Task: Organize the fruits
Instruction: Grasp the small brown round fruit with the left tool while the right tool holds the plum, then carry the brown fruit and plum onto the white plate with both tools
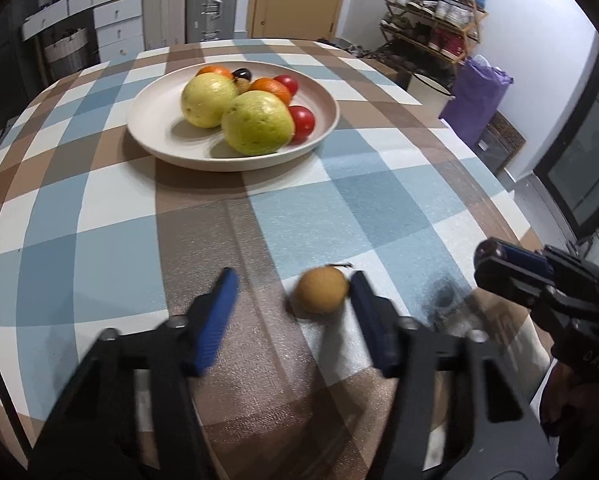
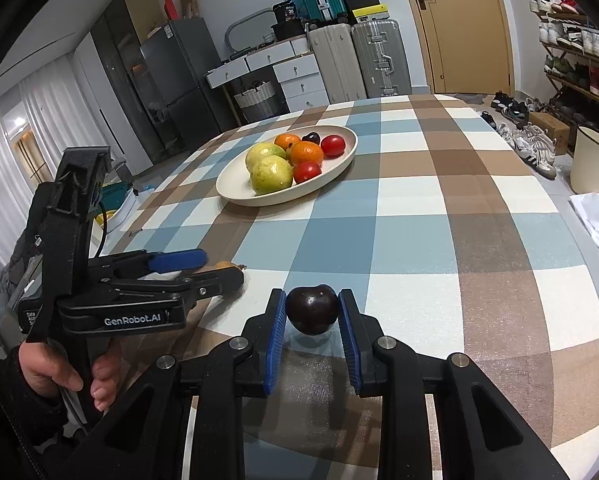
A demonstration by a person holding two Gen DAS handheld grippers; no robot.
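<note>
A small tan round fruit (image 1: 322,290) lies on the checked tablecloth between my left gripper's (image 1: 295,282) open blue fingers, close to the right finger. In the right wrist view the left gripper (image 2: 219,266) hides most of that fruit (image 2: 226,265). My right gripper (image 2: 312,304) is shut on a dark plum (image 2: 312,309), held just above the cloth. A cream plate (image 1: 155,120) farther back holds two yellow-green guavas (image 1: 257,122), oranges, red tomatoes and a dark fruit; the plate also shows in the right wrist view (image 2: 235,190).
The right gripper's body (image 1: 539,280) sits at the table's right edge. Beyond the table stand suitcases (image 2: 355,60), white drawers, a fridge, a shoe rack (image 1: 431,20) and a white bucket (image 2: 591,160) on the floor.
</note>
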